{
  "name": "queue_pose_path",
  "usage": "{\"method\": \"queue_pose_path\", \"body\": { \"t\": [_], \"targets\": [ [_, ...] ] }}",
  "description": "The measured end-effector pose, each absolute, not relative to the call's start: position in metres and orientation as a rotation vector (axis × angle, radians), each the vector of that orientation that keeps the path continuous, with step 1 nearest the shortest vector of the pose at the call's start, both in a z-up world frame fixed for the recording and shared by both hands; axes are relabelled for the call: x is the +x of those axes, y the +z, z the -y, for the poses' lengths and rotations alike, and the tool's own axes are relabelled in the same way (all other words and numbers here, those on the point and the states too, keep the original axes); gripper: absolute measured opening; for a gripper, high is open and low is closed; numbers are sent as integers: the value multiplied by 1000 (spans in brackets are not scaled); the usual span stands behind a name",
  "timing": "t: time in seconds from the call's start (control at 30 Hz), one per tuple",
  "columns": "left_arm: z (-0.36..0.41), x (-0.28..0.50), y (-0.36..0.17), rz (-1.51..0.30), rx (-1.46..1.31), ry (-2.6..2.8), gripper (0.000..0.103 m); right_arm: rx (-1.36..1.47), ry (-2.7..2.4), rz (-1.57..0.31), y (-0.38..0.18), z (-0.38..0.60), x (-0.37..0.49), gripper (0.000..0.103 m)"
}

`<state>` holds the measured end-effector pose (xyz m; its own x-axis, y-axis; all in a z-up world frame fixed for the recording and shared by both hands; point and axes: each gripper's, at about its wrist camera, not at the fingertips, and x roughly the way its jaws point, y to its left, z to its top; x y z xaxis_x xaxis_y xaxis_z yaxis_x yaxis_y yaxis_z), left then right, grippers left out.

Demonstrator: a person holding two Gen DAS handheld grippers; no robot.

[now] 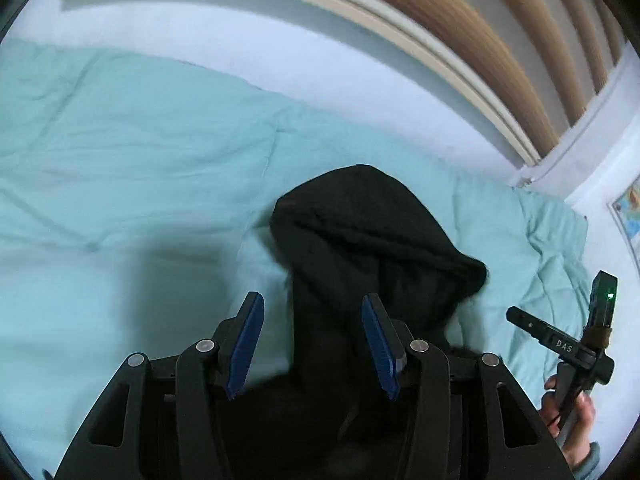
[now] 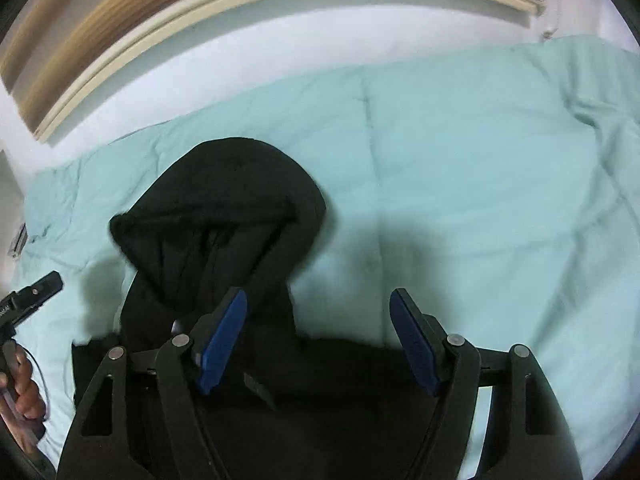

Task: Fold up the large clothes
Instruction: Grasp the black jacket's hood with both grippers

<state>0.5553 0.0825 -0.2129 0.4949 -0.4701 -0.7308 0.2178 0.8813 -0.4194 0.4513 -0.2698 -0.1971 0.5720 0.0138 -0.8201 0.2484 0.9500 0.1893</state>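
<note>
One bed [image 1: 120,140] fills both views under a teal quilt [image 2: 460,160], headboard slats beyond. On the quilt lies a black hoodie [image 1: 360,240], hood toward the headboard, its body running under both cameras. The hood looks bunched and creased rather than squared, so folding seems at an early stage; how the sleeves and hem lie is hidden. Left claw [image 1: 312,344] hangs over the hoodie, jaws half spread with cloth below them but not pinched. Right claw [image 2: 320,340] stands wider, gripping nothing, over the shoulder edge.
</note>
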Motion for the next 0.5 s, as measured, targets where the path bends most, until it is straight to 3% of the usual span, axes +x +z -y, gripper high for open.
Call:
{"method": "queue_pose_path", "body": {
  "t": [0.37,0.4,0.47,0.5],
  "targets": [
    [-49,653,-295,-1036,-307,-389,52,329,-86,-1039,-274,273,530,76],
    [-50,657,-297,-1034,-324,-377,51,331,-83,-1034,-277,273,534,72],
    [-52,665,-298,-1012,-348,-373,16,353,-80,-1018,-279,274,539,46],
    [-54,666,-297,-1011,-375,-393,10,366,-97,-1010,-279,277,541,25]
  ]
}}
